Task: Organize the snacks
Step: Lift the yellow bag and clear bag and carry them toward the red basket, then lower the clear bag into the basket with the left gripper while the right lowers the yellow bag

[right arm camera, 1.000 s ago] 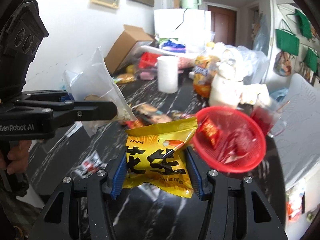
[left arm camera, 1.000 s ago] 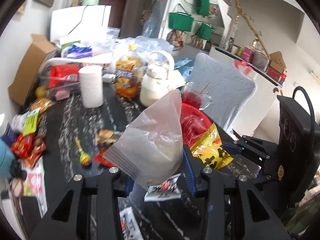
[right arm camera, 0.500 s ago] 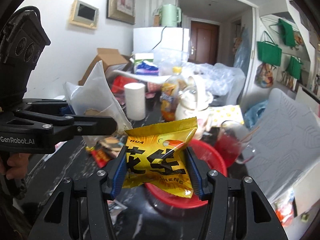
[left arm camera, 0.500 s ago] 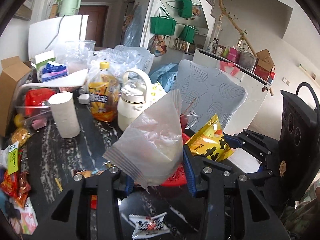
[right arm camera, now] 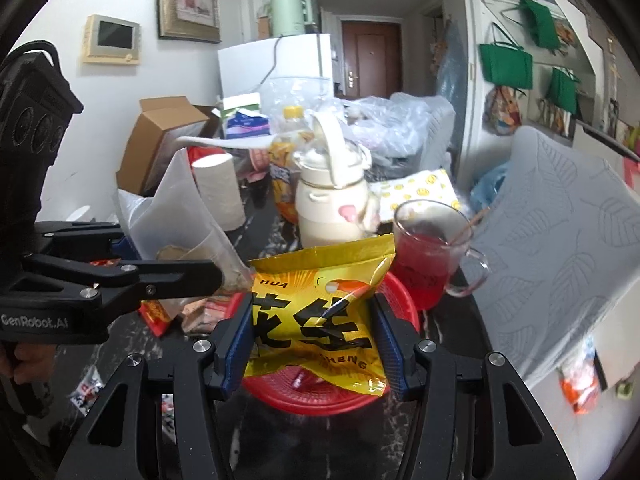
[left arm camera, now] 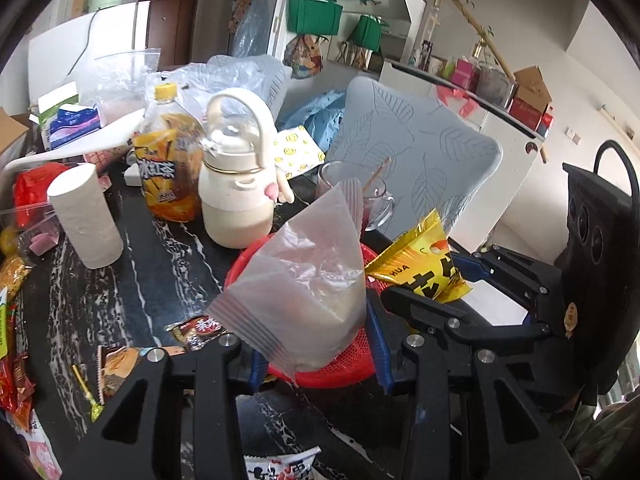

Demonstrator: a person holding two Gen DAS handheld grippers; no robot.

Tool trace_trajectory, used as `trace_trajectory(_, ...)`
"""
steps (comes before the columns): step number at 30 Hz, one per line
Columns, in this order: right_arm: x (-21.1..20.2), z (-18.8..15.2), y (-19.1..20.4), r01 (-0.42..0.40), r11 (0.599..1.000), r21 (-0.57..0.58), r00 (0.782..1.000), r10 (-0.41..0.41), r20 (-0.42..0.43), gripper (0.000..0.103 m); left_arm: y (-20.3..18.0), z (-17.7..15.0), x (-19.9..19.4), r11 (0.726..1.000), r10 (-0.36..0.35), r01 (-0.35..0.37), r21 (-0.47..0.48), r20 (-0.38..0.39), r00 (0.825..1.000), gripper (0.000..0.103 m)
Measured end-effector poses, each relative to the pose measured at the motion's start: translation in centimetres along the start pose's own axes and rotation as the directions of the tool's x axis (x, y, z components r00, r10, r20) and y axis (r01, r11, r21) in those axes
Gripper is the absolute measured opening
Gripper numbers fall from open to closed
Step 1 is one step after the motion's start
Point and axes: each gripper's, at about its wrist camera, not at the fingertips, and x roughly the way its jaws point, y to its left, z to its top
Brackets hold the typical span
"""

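As both carried packs arrive over the red basket (right arm camera: pixel 320 400) | left hand-held gripper (left arm camera: pixel 316 356) clamps zip bag (left arm camera: pixel 304 292) | right hand-held gripper (right arm camera: pixel 312 344) clamps yellow peanut pack (right arm camera: pixel 320 312) | drop-off looks next

A lived-in home: framed picture (right arm camera: pixel 189 0), white fridge (right arm camera: pixel 276 66), entrance door (right arm camera: pixel 370 60), hanging green tote bags (left arm camera: pixel 314 14).

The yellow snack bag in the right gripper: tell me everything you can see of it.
The yellow snack bag is a glossy, crinkled foil-like pouch, sealed, printed with big black Chinese characters, the letters HUA and a small orange-and-white picture. The right gripper is shut on it, its blue pads pressing both side edges. It is held roughly upright, facing the camera, above the red basket. Beside it, the left gripper holds a clear zip bag.
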Motion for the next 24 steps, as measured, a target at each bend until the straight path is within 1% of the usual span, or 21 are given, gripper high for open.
trace_trajectory(5,1.2,-0.4,-1.5,0.022,0.999,0.027,1.000,-0.021,-0.023,0.055,-0.1,-0.1,2.1,1.000,0.005,-0.005,0.001,-0.044,0.999,0.040)
trace_trajectory(10,2.4,-0.5,-2.4,0.021,0.999,0.037,0.999,-0.020,-0.042,0.055,0.1,0.3,3.9,0.999,0.037,-0.037,0.004,-0.069,0.997,0.040)
trace_trajectory(15,3.3,0.1,-3.1,0.019,1.000,0.022,0.999,-0.018,-0.042,0.055,0.7,0.8,5.5,0.998,0.056,-0.057,-0.005,-0.085,0.995,0.040)
trace_trajectory(21,4.6,1.1,-3.6,0.031,1.000,-0.004,0.999,-0.031,-0.036,0.055,1.1,1.3,7.8,0.995,0.100,-0.100,0.005,-0.116,0.988,0.040)
trace_trajectory(24,5.2,1.4,-3.9,0.033,0.999,-0.012,0.999,-0.033,-0.034,0.055,1.3,1.4,8.5,0.995,0.102,-0.102,0.007,-0.127,0.987,0.040)
